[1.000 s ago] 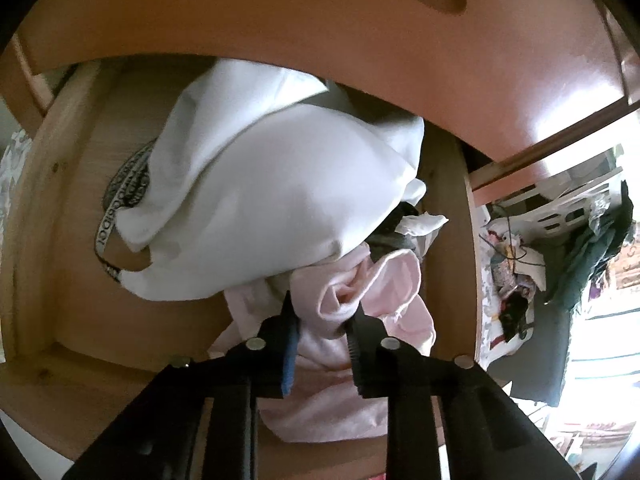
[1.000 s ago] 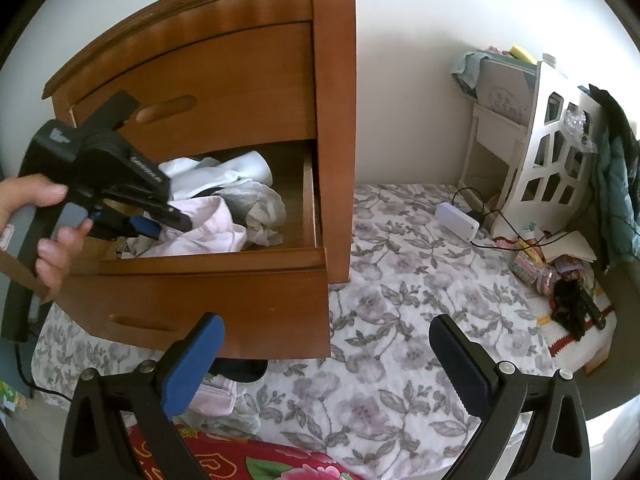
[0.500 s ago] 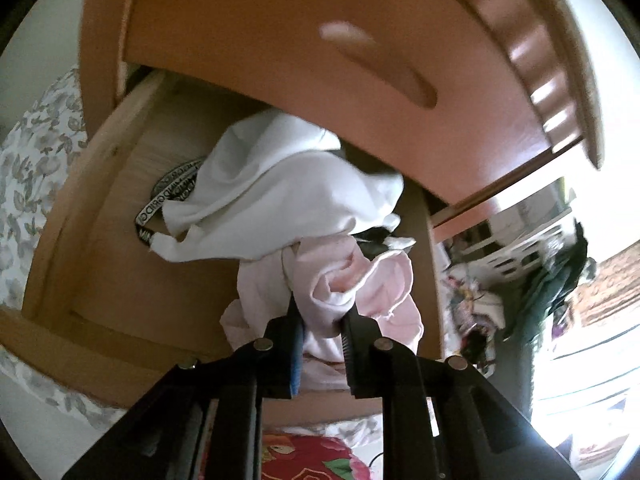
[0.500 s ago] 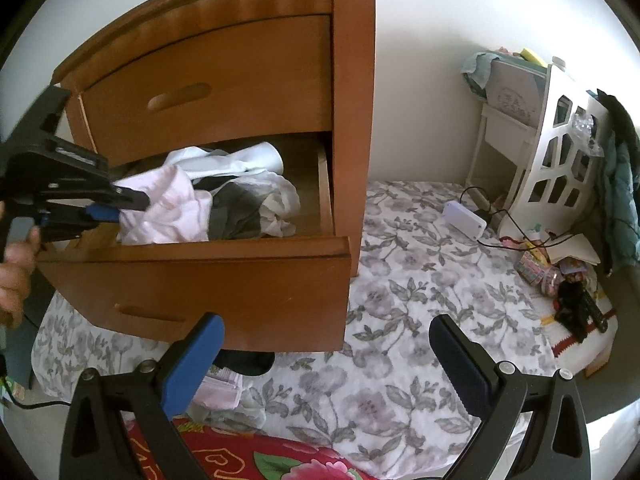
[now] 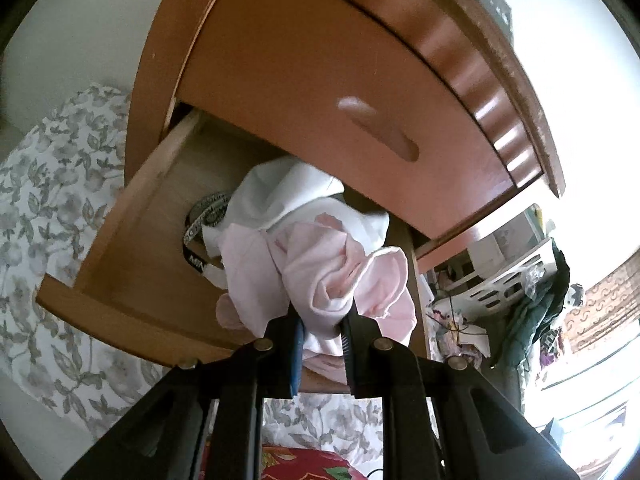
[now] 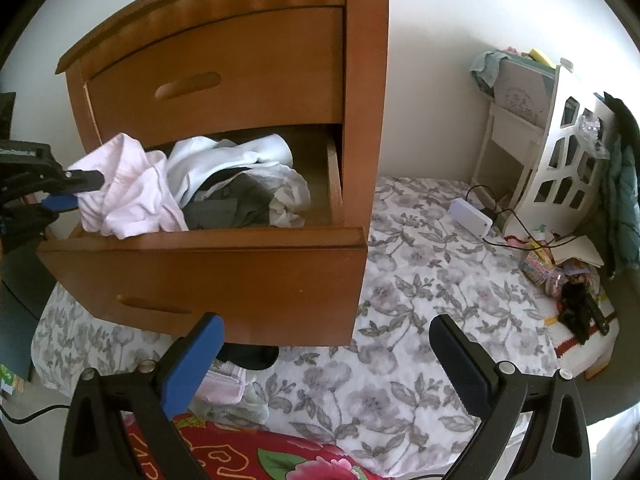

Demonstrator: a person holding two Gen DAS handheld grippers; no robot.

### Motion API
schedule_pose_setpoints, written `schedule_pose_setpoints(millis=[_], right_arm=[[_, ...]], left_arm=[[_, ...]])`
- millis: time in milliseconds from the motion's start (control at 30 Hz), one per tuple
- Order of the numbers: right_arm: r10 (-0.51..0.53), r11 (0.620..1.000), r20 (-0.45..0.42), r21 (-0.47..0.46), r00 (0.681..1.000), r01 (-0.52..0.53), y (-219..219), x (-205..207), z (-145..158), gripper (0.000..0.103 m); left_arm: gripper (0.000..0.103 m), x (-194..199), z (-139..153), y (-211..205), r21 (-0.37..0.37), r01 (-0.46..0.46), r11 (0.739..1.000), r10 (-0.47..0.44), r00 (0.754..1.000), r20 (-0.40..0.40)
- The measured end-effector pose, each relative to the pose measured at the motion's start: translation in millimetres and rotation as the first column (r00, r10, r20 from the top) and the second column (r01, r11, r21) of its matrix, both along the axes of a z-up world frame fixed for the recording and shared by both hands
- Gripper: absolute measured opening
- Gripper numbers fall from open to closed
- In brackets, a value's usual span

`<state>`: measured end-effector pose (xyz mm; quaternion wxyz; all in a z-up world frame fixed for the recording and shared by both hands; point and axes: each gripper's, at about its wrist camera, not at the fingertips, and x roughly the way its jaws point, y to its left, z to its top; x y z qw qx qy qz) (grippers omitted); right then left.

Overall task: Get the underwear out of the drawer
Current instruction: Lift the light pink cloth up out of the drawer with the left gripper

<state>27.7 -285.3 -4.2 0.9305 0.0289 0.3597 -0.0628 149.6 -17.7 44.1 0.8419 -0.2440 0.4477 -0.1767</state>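
My left gripper (image 5: 322, 316) is shut on pale pink underwear (image 5: 320, 272), lifted above the front left corner of the open wooden drawer (image 6: 208, 256). From the right wrist view the same left gripper (image 6: 80, 190) pinches the pink underwear (image 6: 128, 196), whose lower folds still hang inside the drawer. White garments (image 6: 228, 156) and grey ones (image 6: 236, 200) lie in the drawer behind it. A black patterned waistband (image 5: 204, 216) shows on the drawer floor. My right gripper (image 6: 324, 354) hangs open and holding nothing, low in front of the drawer's face.
The drawer belongs to a wooden nightstand (image 6: 248, 64) with a closed upper drawer. It stands on a floral grey bedspread (image 6: 420, 304). Folded clothes (image 6: 224, 388) and a red flowered cloth (image 6: 280, 456) lie below the drawer. A white shelf (image 6: 560, 148), a white box with cables (image 6: 470, 218) and clutter sit right.
My left gripper has pulled back and up with the pink underwear, drawing it off the white pile toward the drawer's front left corner. The right gripper has stayed put.
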Motion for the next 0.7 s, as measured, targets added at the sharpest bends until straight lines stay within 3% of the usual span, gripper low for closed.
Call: schedule_pose_setpoints(millis=[267,567,700], right_arm=[[-0.003,1.000,0.001,-0.001,1.000,0.003,-1,-1,1,0.103],[-0.024,1.000,0.015,-0.002,1.000,0.024,-7,-4,6,0.103],[-0.023,1.000,0.015,-0.007,1.000,0.023,-7,-3,7,0.103]], left_arm=[[0.017,19,19,4,0.001,0.000,1.000,0.000,0.999,0.032],[0.017,13,53,33,-0.175,0.049,0.983,-0.025,0.990,0.139],[0.017,5,67,46,-0.192,0.064,0.979,-0.028,0.982,0.185]])
